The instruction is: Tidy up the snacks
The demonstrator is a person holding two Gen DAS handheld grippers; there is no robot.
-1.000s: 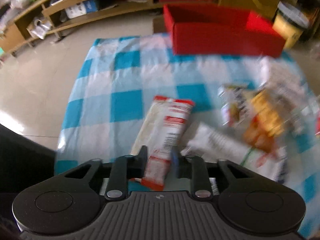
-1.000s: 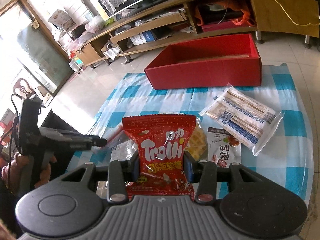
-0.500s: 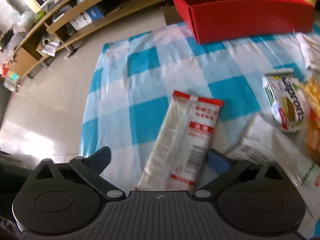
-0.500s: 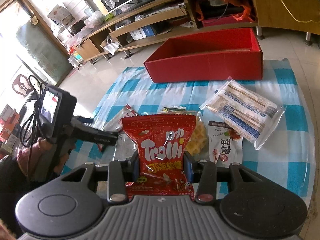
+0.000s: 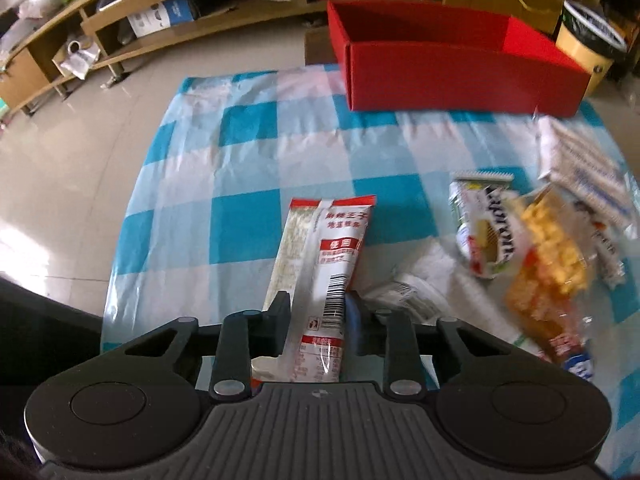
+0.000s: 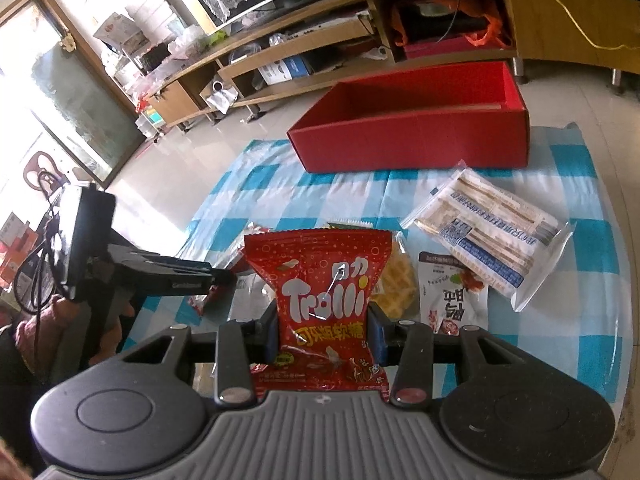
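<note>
My left gripper (image 5: 316, 312) is shut on a long white-and-red snack packet (image 5: 320, 256) whose far end points over the blue checked cloth (image 5: 248, 160). My right gripper (image 6: 323, 322) is shut on a red Trolli gummy bag (image 6: 320, 292) and holds it upright above the cloth. The open red box (image 5: 460, 68) stands at the far edge of the cloth and also shows in the right wrist view (image 6: 416, 136). The left gripper appears in the right wrist view (image 6: 224, 278), low at the left.
Loose snacks lie on the cloth: a waffle pack (image 6: 394, 288), a white biscuit pack (image 6: 484, 236), a small white pouch (image 6: 456, 296), a green-white packet (image 5: 484, 228). Wooden shelving (image 6: 320, 40) stands behind. A yellow bin (image 5: 584, 40) stands beside the box.
My left gripper was shut on the white-and-red packet, opened over it half a second ago, and has closed on it again. The right gripper still holds the Trolli bag.
</note>
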